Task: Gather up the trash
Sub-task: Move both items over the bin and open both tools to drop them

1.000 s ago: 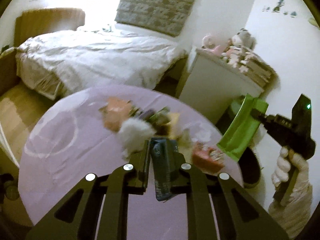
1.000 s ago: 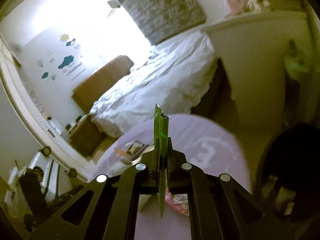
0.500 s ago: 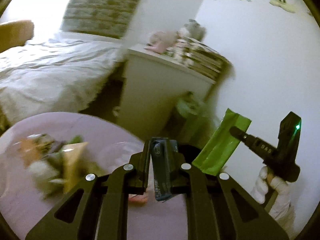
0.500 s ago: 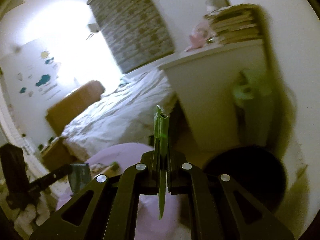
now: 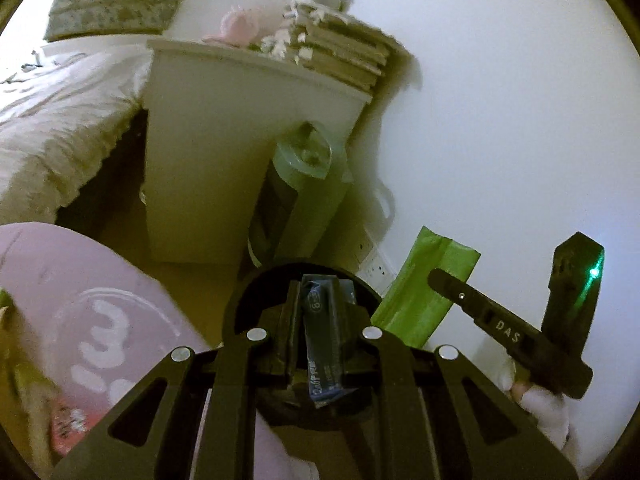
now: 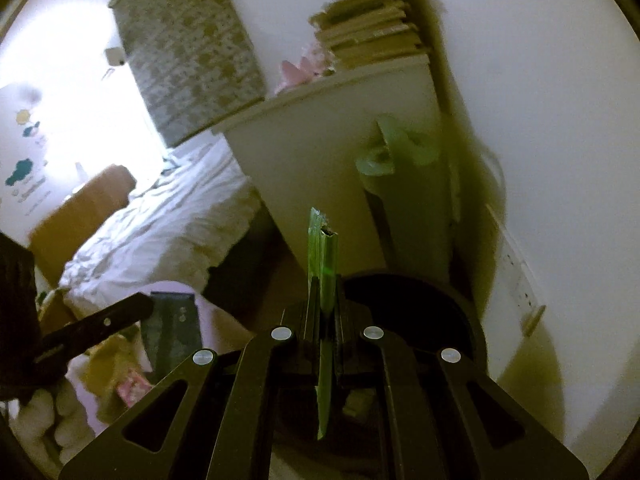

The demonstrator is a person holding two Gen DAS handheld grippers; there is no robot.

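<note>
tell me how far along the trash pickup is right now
Done: nothing is clearly binned yet; the black bin's contents are too dark to read. In hand: the left gripper clamps a dark blue wrapper, the right gripper a green wrapper, both near the bin. Left: litter on the purple table, including a pink packet.
</note>
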